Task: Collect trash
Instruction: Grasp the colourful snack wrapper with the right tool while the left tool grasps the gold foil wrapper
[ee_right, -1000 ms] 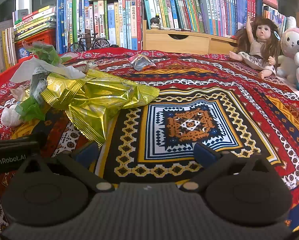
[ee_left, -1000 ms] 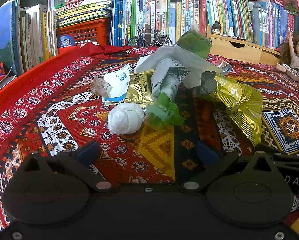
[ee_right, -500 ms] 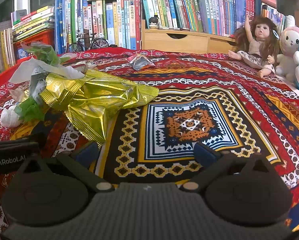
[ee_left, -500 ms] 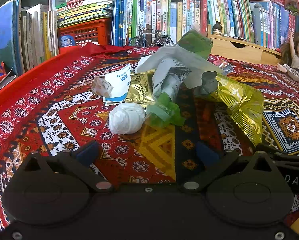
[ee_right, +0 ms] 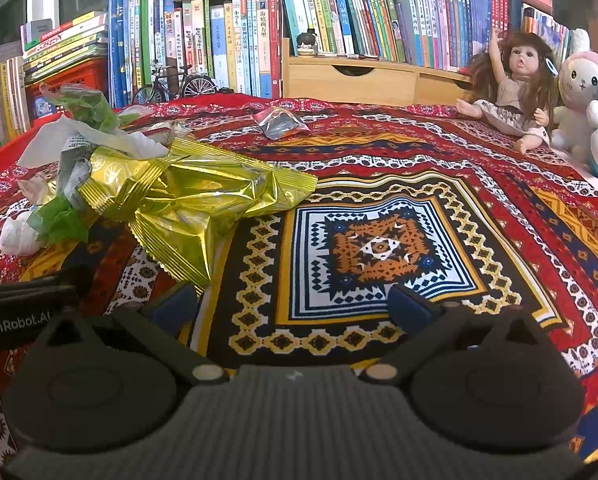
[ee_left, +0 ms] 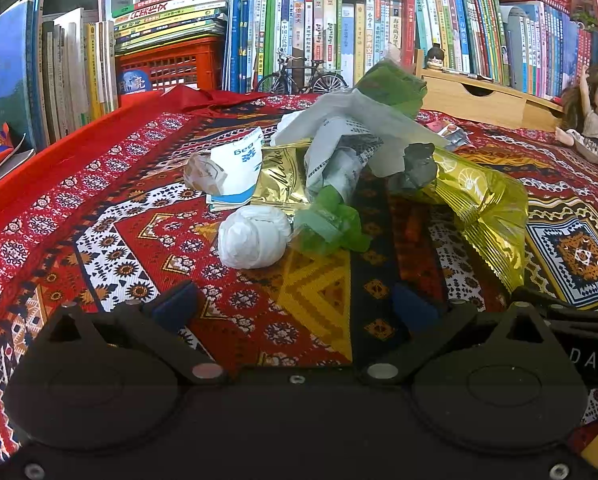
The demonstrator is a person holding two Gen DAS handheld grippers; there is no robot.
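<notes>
With both tools spread and empty, the left tool [ee_left: 295,304] would have done best closing low around the white paper wad [ee_left: 254,236] just beside the green scrap [ee_left: 331,224], while the right tool [ee_right: 295,300] sat short of the yellow foil wrapper [ee_right: 203,200].

The trash is heaped on the patterned cloth. A crumpled white paper ball [ee_left: 255,237] lies at the near edge, touching a green plastic scrap [ee_left: 331,224]. A creased yellow-gold snack wrapper [ee_right: 195,200] sprawls flat on the right side. A white-and-blue packet [ee_left: 237,168] lies at the left. A small silver foil wrapper [ee_right: 281,122] lies well apart, farther back.
</notes>
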